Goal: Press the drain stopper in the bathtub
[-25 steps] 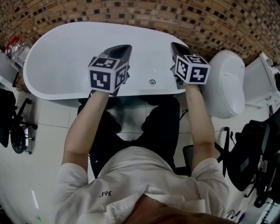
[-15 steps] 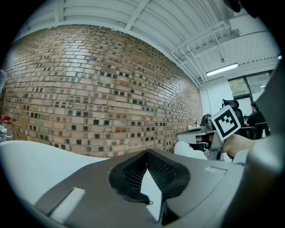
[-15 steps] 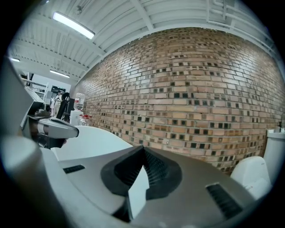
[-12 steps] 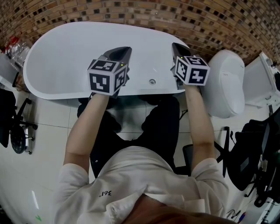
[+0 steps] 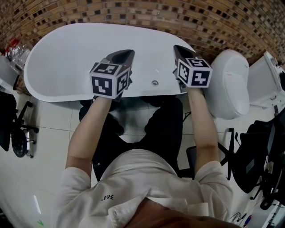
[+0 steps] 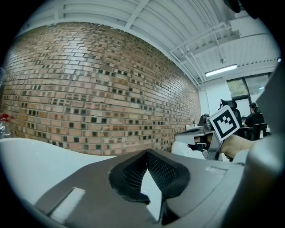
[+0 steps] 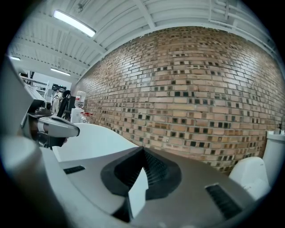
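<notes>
- Hovering over the white bathtub (image 5: 67,49), both hand-held grippers point towards the brick wall (image 5: 133,11), level and well above the tub.
- The left hand-held gripper (image 5: 126,54) has its jaws closed tip to tip, with nothing between them; only the pale tub shows through the gap behind the tips.
- The right hand-held gripper (image 5: 179,48) is closed in the same way and carries nothing.
- A small round metal fitting (image 5: 155,83), which I take to be the drain stopper, sits low in the tub on the person's side, between the two grippers and touched by neither.
- It is too small to tell whether it stands raised or pressed down.
- This fits either a pause before reaching down to it or a lift away after pressing.
- Should a press be due, it calls for one closed tip lowered squarely onto that fitting; the right hand-held gripper looks slightly nearer.
</notes>
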Action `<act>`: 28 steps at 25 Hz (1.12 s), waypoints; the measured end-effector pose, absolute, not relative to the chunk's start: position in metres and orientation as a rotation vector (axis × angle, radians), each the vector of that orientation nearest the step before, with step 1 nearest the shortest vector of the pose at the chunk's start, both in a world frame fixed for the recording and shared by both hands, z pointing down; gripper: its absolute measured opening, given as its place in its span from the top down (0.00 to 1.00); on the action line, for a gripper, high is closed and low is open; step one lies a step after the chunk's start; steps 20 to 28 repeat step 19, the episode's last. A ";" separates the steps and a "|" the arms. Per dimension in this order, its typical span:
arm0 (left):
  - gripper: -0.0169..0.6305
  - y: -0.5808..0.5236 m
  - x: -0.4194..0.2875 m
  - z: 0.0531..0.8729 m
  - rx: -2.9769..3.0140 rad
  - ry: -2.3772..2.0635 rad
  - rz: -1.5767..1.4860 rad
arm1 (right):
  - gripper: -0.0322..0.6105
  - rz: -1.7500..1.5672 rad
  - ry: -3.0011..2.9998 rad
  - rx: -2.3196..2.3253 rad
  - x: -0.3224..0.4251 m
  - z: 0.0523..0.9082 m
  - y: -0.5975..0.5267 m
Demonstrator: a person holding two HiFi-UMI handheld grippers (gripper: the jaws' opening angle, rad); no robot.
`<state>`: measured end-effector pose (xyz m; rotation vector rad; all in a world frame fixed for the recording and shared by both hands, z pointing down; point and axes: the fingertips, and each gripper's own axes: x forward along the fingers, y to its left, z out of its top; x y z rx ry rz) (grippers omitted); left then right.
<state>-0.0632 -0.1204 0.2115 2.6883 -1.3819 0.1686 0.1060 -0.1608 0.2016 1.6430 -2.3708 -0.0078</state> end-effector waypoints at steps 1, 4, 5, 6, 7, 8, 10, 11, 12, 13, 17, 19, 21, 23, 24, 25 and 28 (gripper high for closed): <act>0.97 -0.120 -0.063 0.212 2.688 -1.381 0.168 | 0.93 -0.010 -2.372 1.639 0.105 0.202 -0.161; 0.97 -0.119 -0.062 0.212 2.685 -1.377 0.162 | 0.93 -0.011 -2.372 1.626 0.104 0.203 -0.160; 0.97 -0.119 -0.061 0.212 2.685 -1.375 0.160 | 0.93 -0.010 -2.372 1.622 0.104 0.204 -0.160; 0.97 -0.119 -0.060 0.212 2.686 -1.372 0.159 | 0.93 -0.008 -2.373 1.619 0.103 0.204 -0.160; 0.97 -0.118 -0.060 0.212 2.688 -1.369 0.160 | 0.93 -0.006 -2.373 1.616 0.103 0.205 -0.159; 0.97 -0.118 -0.059 0.212 2.690 -1.366 0.161 | 0.93 -0.005 -2.373 1.613 0.102 0.206 -0.159; 0.97 -0.117 -0.058 0.213 2.690 -1.363 0.163 | 0.93 -0.008 -2.370 1.608 0.101 0.207 -0.158; 0.97 -0.118 -0.059 0.213 2.689 -1.363 0.163 | 0.93 -0.011 -2.369 1.606 0.101 0.207 -0.159; 0.97 -0.118 -0.059 0.213 2.687 -1.363 0.162 | 0.93 -0.012 -2.368 1.605 0.101 0.207 -0.159; 0.97 -0.119 -0.059 0.213 2.685 -1.364 0.162 | 0.93 -0.012 -2.366 1.604 0.101 0.207 -0.160; 0.97 -0.119 -0.056 0.216 2.687 -1.356 0.166 | 0.93 -0.011 -2.360 1.602 0.102 0.210 -0.162; 0.97 -0.119 -0.055 0.217 2.689 -1.351 0.167 | 0.93 -0.019 -2.360 1.595 0.100 0.210 -0.163; 0.97 -0.119 -0.055 0.217 2.689 -1.351 0.167 | 0.93 -0.019 -2.360 1.595 0.100 0.210 -0.163; 0.97 -0.119 -0.055 0.217 2.689 -1.351 0.167 | 0.93 -0.019 -2.360 1.595 0.100 0.210 -0.163; 0.97 -0.119 -0.055 0.217 2.689 -1.351 0.167 | 0.93 -0.019 -2.360 1.595 0.100 0.210 -0.163; 0.97 -0.119 -0.055 0.217 2.689 -1.351 0.167 | 0.93 -0.019 -2.360 1.595 0.100 0.210 -0.163; 0.97 -0.119 -0.055 0.217 2.689 -1.351 0.167 | 0.93 -0.019 -2.360 1.595 0.100 0.210 -0.163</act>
